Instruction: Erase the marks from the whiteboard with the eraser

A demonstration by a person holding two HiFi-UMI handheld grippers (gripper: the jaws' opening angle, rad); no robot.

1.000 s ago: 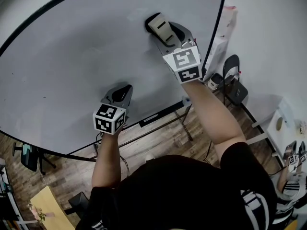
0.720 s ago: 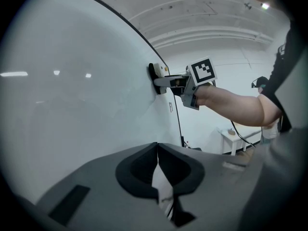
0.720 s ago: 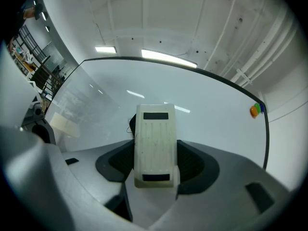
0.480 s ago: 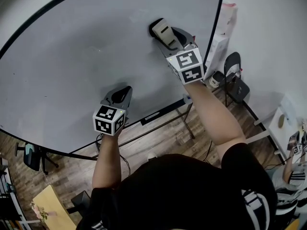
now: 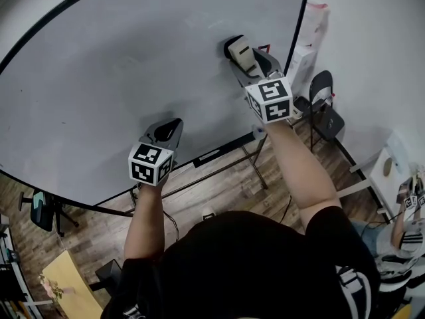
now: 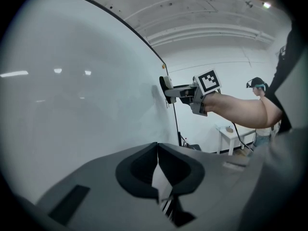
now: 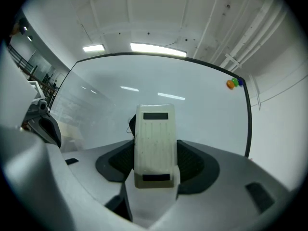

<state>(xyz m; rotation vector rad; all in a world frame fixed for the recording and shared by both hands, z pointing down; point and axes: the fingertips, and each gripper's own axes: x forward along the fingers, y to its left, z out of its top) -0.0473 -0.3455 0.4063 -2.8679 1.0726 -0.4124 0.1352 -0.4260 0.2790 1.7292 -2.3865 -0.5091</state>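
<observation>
Whiteboard (image 5: 119, 78): broad, glossy, black-framed and almost wholly clean, so the wiping appears to be in its late stage. Right gripper (image 5: 247, 62): jaws clamped on the flanks of the eraser (image 7: 154, 138), a cream ribbed plastic block with a dark felt face, pressed flat to the board near its right edge. Left gripper (image 6: 158, 165): jaws closed together on nothing, low before the board. Next move probably calls for a firm stroke across any faint residue.

You've slid your right gripper (image 5: 244, 54), clamped on the eraser (image 5: 240, 47), rightward and slightly lower across the whiteboard (image 5: 99, 78), so it now sits nearer the board's black right edge (image 5: 303, 28).
</observation>
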